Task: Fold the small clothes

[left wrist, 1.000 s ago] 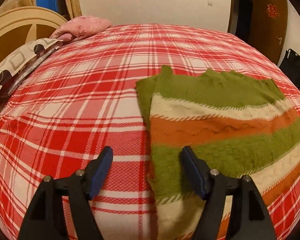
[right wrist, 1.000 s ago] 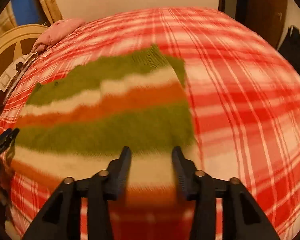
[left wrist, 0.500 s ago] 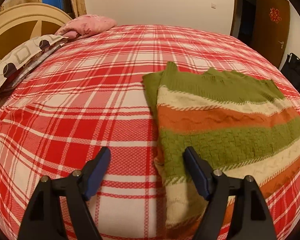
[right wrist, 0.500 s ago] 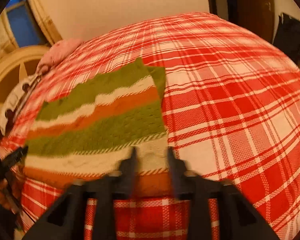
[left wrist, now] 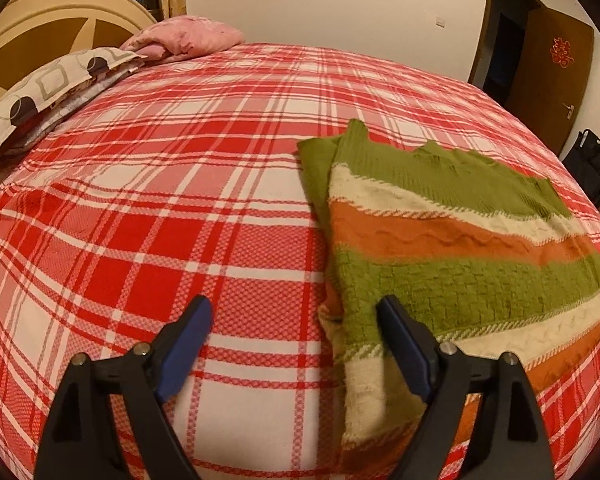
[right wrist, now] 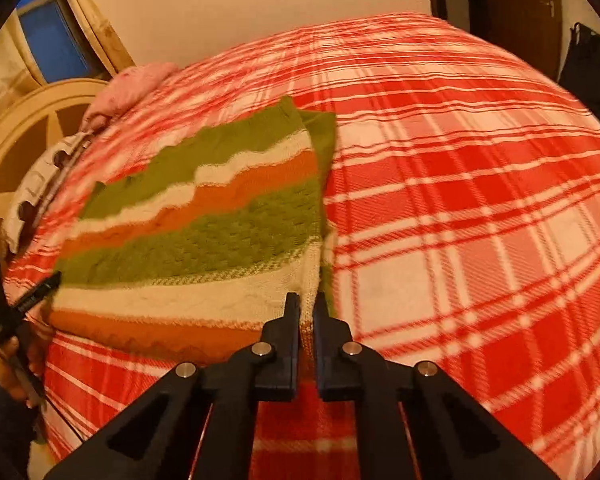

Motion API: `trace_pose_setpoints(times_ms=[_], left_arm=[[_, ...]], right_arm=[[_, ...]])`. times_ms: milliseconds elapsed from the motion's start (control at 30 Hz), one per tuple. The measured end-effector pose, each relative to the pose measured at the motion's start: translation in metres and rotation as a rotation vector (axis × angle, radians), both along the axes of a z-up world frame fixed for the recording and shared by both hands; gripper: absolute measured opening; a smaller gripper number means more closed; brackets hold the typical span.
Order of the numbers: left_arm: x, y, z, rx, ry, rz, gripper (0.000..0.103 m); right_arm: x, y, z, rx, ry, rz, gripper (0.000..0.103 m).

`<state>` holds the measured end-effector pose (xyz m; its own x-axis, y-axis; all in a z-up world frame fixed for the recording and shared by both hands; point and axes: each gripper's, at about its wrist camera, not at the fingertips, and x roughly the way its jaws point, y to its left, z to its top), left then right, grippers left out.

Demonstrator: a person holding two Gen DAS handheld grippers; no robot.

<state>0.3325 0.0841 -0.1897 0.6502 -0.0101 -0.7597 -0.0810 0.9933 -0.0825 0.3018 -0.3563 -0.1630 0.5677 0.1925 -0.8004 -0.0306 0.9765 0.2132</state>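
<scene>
Striped knit sweater lies flat on the plaid bed. Our left gripper is wide open, empty, straddling the sweater's near-left edge. Our right gripper is nearly closed on the near-right corner; it looks pinched, though blur hides contact.
</scene>
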Motion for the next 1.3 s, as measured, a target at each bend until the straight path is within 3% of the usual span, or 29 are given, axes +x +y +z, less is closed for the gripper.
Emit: trace_pose_setpoints(times_ms=[133, 267, 333, 367, 433, 533, 633, 767, 867, 1033, 1167, 1300], left_arm=[[-0.003, 0.000, -0.002, -0.001, 0.006, -0.002, 0.089], [-0.004, 0.001, -0.002, -0.002, 0.015, -0.002, 0.090], [-0.006, 0.001, -0.002, -0.002, 0.015, 0.002, 0.093], [-0.007, 0.002, -0.003, -0.003, 0.014, 0.003, 0.093], [-0.007, 0.002, -0.004, -0.002, 0.015, 0.001, 0.094], [-0.006, -0.001, -0.005, 0.014, 0.025, -0.007, 0.097], [-0.005, -0.002, -0.005, 0.022, 0.026, -0.005, 0.098], [-0.005, 0.001, -0.006, 0.009, 0.029, -0.003, 0.100], [-0.005, 0.001, -0.006, 0.006, 0.031, -0.004, 0.101], [-0.008, 0.006, -0.003, -0.017, 0.031, -0.012, 0.102], [-0.026, 0.027, 0.011, -0.044, -0.047, 0.009, 0.102], [-0.036, 0.055, 0.020, 0.020, -0.081, 0.055, 0.102]], right_arm=[[-0.001, -0.004, -0.016, -0.012, 0.030, -0.012, 0.005], [0.003, -0.007, -0.009, 0.003, 0.037, -0.024, 0.009], [0.001, -0.004, -0.002, -0.070, 0.025, -0.061, 0.039], [-0.002, -0.001, 0.006, -0.124, -0.001, -0.087, 0.043], [-0.006, 0.008, 0.020, -0.145, -0.057, -0.085, 0.043], [-0.003, 0.033, 0.036, -0.090, -0.110, -0.006, 0.043], [0.013, 0.069, 0.024, -0.128, -0.082, 0.109, 0.043], [0.028, 0.072, -0.015, -0.145, 0.014, 0.080, 0.044], [0.016, 0.071, -0.018, -0.171, -0.035, 0.102, 0.044], [0.006, 0.085, -0.002, -0.227, -0.020, 0.097, 0.045], [-0.010, 0.128, 0.018, -0.271, -0.112, 0.191, 0.045], [-0.022, 0.193, 0.021, -0.299, -0.156, 0.356, 0.045]])
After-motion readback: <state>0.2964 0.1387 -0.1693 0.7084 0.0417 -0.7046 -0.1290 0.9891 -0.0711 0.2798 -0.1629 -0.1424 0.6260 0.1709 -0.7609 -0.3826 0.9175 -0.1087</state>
